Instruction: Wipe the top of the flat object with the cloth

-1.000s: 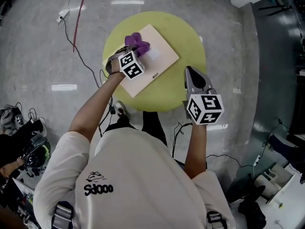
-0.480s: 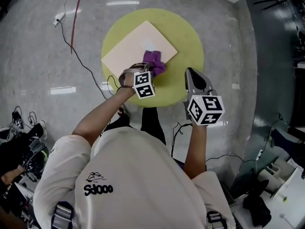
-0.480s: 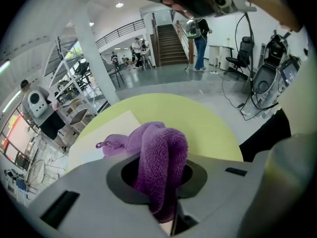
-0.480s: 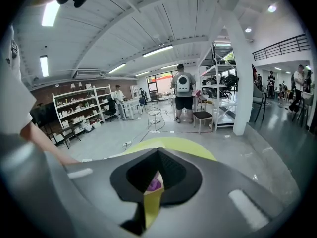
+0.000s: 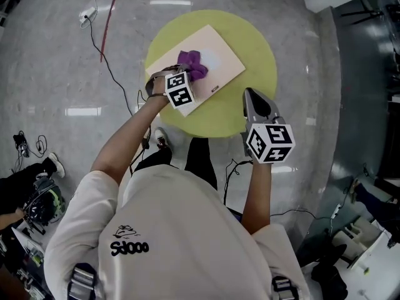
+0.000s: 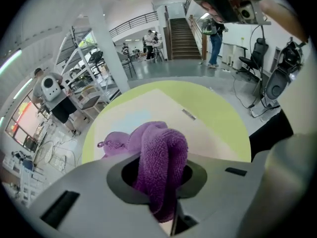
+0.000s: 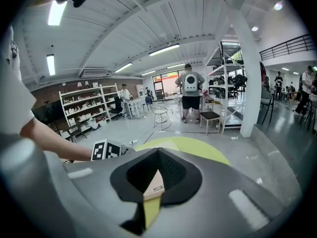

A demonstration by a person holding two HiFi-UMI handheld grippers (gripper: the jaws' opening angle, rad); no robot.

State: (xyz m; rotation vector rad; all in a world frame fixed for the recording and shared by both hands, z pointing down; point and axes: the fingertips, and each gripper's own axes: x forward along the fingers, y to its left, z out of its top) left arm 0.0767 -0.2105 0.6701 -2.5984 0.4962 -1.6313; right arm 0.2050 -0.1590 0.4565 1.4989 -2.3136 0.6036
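A pale flat board (image 5: 215,58) lies on the round yellow-green table (image 5: 256,55). A purple cloth (image 5: 191,65) rests on the board's middle-left part, and my left gripper (image 5: 182,77) is shut on it from the near side. In the left gripper view the cloth (image 6: 159,152) bulges out between the jaws, pressed down on the board (image 6: 143,114). My right gripper (image 5: 251,95) hovers shut and empty over the table's near right edge. Through its hollow the right gripper view shows the board's corner (image 7: 154,183) and the left gripper's marker cube (image 7: 106,149).
Cables (image 5: 105,54) and a power strip (image 5: 88,13) lie on the grey floor left of the table. Dark gear and a person's shoes (image 5: 39,195) sit at the lower left. Shelves, chairs and standing people (image 7: 189,95) fill the hall behind.
My left gripper dragged the cloth from the board's far left down to its near right edge, then back up to the middle-left. The right gripper stayed put.
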